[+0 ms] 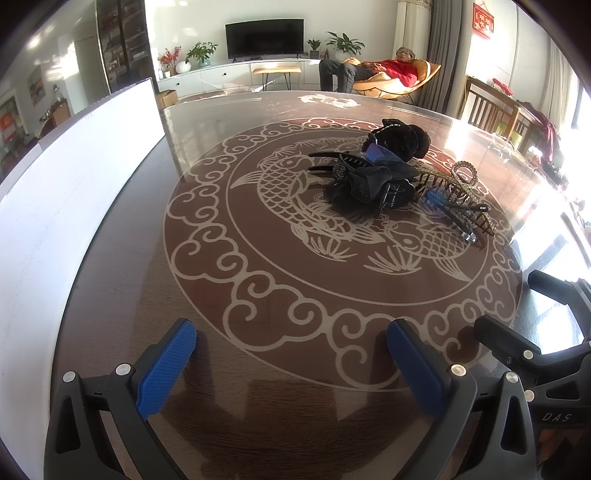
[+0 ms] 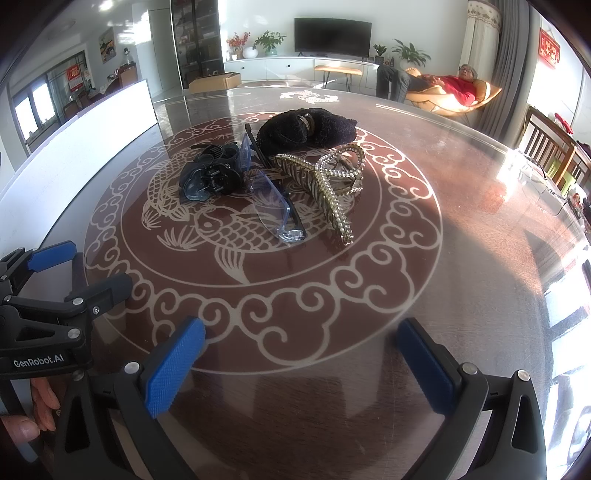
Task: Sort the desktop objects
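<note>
Pile of hair clips (image 2: pixel 273 173) mid-frame on worktop (image 2: pixel 424 266) | well ahead of our tools, left (image 1: pixel 291 365) and right (image 2: pixel 301 363) | both released, empty.

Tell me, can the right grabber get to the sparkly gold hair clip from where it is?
Probably yes. The right gripper is open and empty, and the gold hair clip lies on the near side of the pile, with only bare table between them. The glasses lie close beside it.

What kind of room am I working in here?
Most likely a home living room: a flat television on a low white cabinet, potted plants, and someone reclining in a lounge chair beyond the table.
</note>
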Motion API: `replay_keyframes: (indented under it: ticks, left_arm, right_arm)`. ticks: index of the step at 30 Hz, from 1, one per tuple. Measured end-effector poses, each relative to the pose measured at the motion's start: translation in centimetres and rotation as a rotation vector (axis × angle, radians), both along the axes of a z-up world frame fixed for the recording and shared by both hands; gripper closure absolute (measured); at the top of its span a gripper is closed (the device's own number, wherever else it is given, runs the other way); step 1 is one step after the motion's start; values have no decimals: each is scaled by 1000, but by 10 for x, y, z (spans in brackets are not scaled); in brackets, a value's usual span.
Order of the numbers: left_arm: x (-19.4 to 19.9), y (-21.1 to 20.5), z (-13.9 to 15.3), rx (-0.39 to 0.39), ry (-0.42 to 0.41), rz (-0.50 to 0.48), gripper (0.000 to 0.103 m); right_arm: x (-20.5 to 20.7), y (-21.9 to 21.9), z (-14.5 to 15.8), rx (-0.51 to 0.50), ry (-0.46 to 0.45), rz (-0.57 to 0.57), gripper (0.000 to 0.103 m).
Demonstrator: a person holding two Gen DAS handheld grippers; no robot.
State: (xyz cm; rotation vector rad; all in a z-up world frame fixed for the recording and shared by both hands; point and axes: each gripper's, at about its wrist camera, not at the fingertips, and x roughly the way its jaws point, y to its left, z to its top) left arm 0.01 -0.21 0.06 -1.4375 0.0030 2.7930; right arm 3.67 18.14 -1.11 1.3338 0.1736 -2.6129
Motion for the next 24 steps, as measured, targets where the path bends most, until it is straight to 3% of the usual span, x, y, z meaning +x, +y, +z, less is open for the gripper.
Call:
replay_keyframes:
  ticks: [6, 12, 24]
  left_arm:
    - [14, -3, 3, 0, 4, -1, 0]
    - [-1, 11, 1, 2, 5, -52, 0]
    - [-2, 10, 2, 4, 4, -52, 0]
  right_arm:
    - [0, 0, 0, 0, 0, 0, 0]
    - [1, -1, 0, -1, 0, 0, 0]
    - [1, 0, 0, -3, -1, 0, 0]
